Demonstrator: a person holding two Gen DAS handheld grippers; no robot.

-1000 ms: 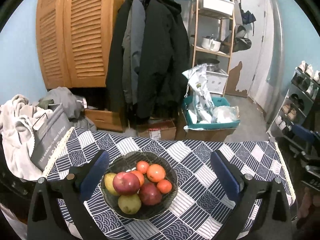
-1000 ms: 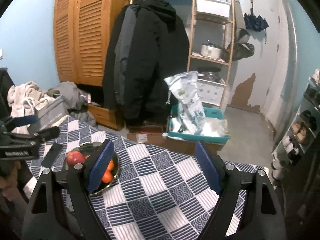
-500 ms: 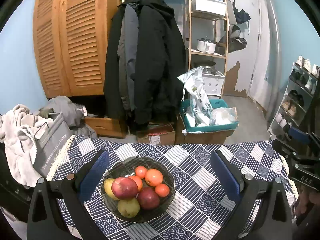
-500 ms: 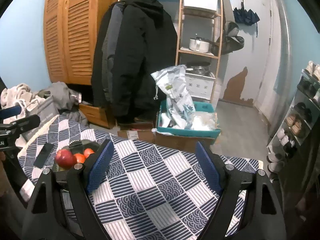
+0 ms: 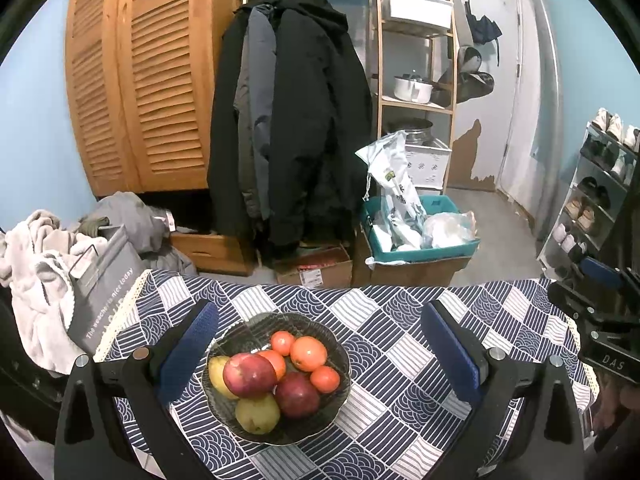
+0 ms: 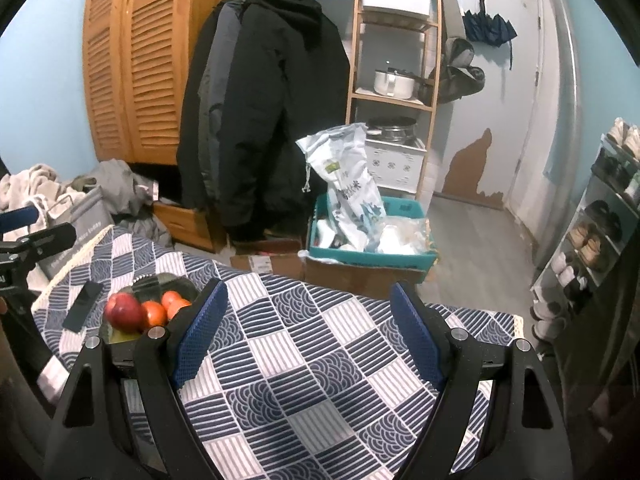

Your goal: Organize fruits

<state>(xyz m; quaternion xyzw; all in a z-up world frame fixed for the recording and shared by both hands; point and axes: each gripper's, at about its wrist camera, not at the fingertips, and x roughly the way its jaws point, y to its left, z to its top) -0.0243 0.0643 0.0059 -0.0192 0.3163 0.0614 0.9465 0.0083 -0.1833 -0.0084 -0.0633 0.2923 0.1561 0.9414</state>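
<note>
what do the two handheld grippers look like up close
Both match: the left gripper and right gripper have black angular plastic arms with round silver screw heads and flat fingers faced with textured blue pads. White lettering "DAS" marks the right gripper's body.

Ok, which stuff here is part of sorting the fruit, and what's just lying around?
For the job:
- bowl on the table
- red apples, oranges, pears in it

Lying about:
- coats
- teal crate
- laundry pile
- shoe rack
</note>
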